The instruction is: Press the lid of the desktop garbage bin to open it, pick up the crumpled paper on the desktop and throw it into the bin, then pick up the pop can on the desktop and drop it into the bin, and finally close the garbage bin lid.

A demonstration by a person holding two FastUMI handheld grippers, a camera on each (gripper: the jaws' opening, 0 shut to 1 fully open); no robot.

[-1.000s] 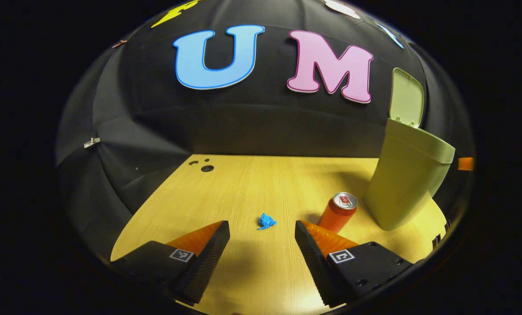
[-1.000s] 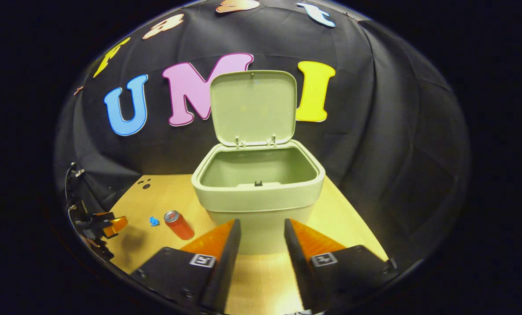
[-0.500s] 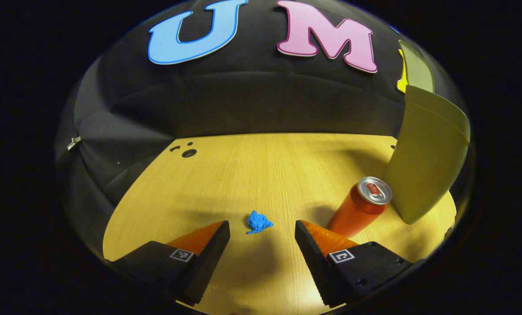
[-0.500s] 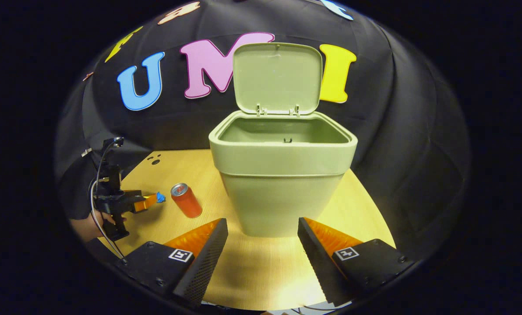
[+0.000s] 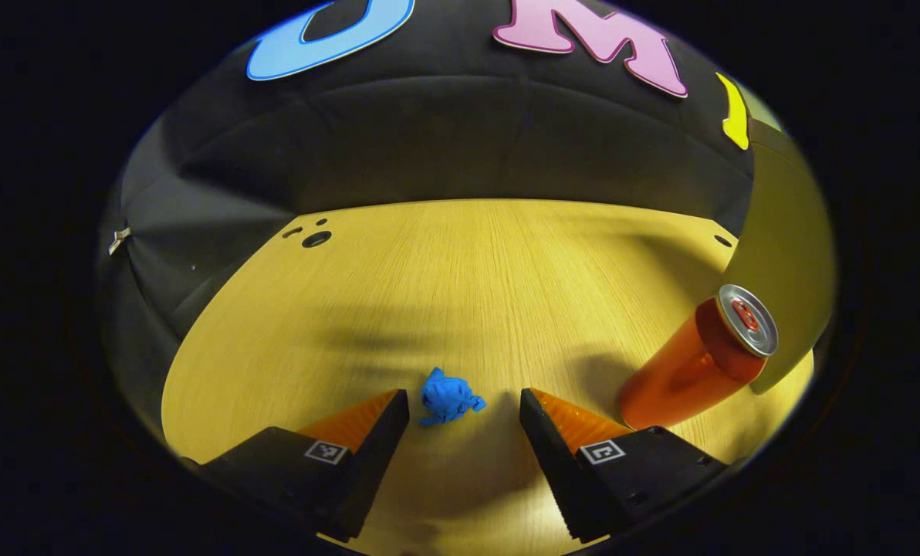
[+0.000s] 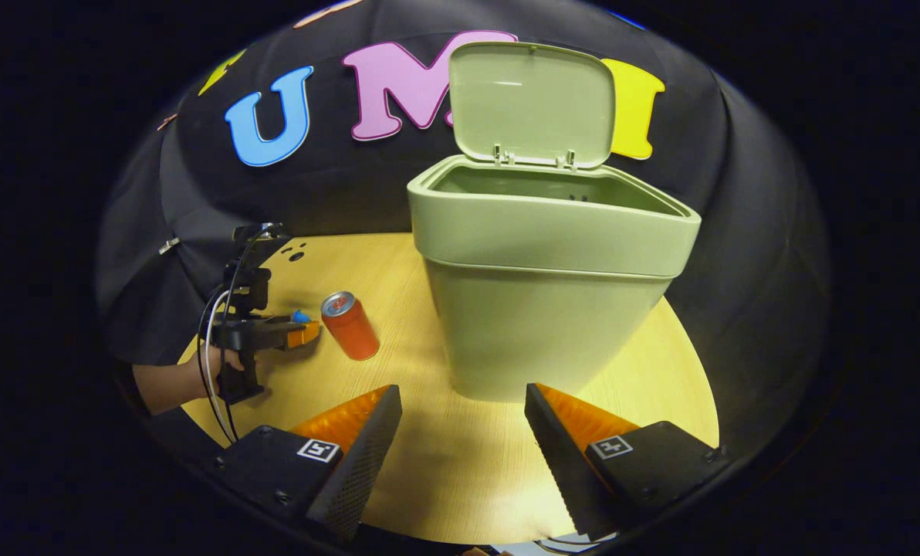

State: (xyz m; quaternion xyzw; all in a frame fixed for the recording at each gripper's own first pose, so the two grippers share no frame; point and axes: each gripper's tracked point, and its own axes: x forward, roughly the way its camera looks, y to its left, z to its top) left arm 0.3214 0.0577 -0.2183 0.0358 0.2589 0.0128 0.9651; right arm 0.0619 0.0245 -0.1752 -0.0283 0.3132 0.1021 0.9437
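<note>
Bin (image 6: 541, 309) stood near right edge of desktop (image 5: 460, 278), lid (image 6: 533, 104) raised, mouth left unblocked from above. Pop can (image 5: 691, 363) stood upright just left of bin, narrow gap left between. Wide bare wood seen toward left and back edges.

A light wood-grain worktop (image 5: 460, 270) is being lit brightly from above; soft shadows are being cast across its middle; small dark holes (image 5: 315, 239) are being shown near its far left corner; black cloth (image 6: 738, 232) is being hung behind as walls.
</note>
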